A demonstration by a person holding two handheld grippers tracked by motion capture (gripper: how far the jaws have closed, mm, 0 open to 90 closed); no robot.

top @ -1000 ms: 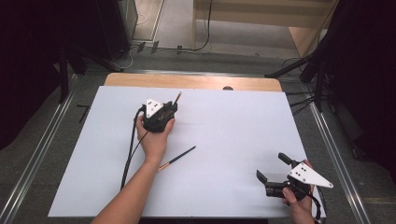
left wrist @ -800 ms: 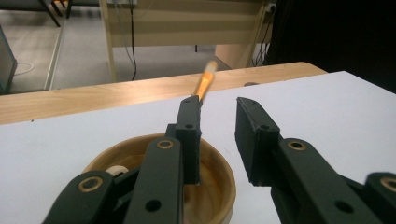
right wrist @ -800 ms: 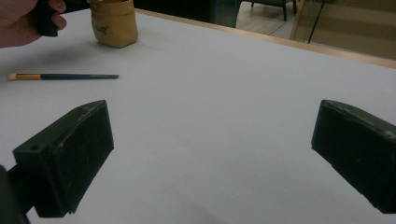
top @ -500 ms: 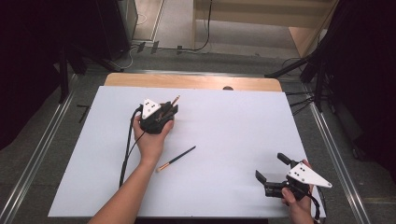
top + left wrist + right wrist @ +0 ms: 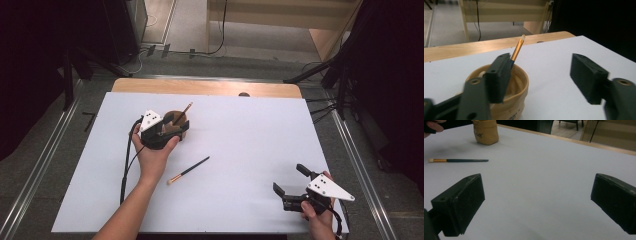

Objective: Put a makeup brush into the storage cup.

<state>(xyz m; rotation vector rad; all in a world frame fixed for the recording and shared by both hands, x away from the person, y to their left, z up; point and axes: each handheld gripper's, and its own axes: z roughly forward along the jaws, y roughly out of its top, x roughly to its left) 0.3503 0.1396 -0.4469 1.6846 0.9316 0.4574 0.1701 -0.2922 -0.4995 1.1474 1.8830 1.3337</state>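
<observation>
Tan and soft-walled, a small pouch (image 5: pixel 176 119) stands upright on the white tabletop (image 5: pixel 250 140) toward its far left part, and a brush (image 5: pixel 517 50) leans out of its mouth, its gold ferrule and pale tip pointing up and away. The left gripper (image 5: pixel 172 131) is right at the pouch, on its near side; its jaws have just been opening and now stand apart, released, with nothing pressed between the pads. In the left gripper view one jaw sits just in front of the pouch's rim and the brush handle, and whether it touches the rim is hard to tell from that angle; the other jaw hangs over bare tabletop to the side. A second brush (image 5: pixel 188 170) lies flat on the tabletop, nearer the person and well apart from the pouch, its pale tip toward the near left. The right gripper (image 5: pixel 292 186) is held low at the near right corner, far from both brushes, its jaws spread wide with nothing between them.
</observation>
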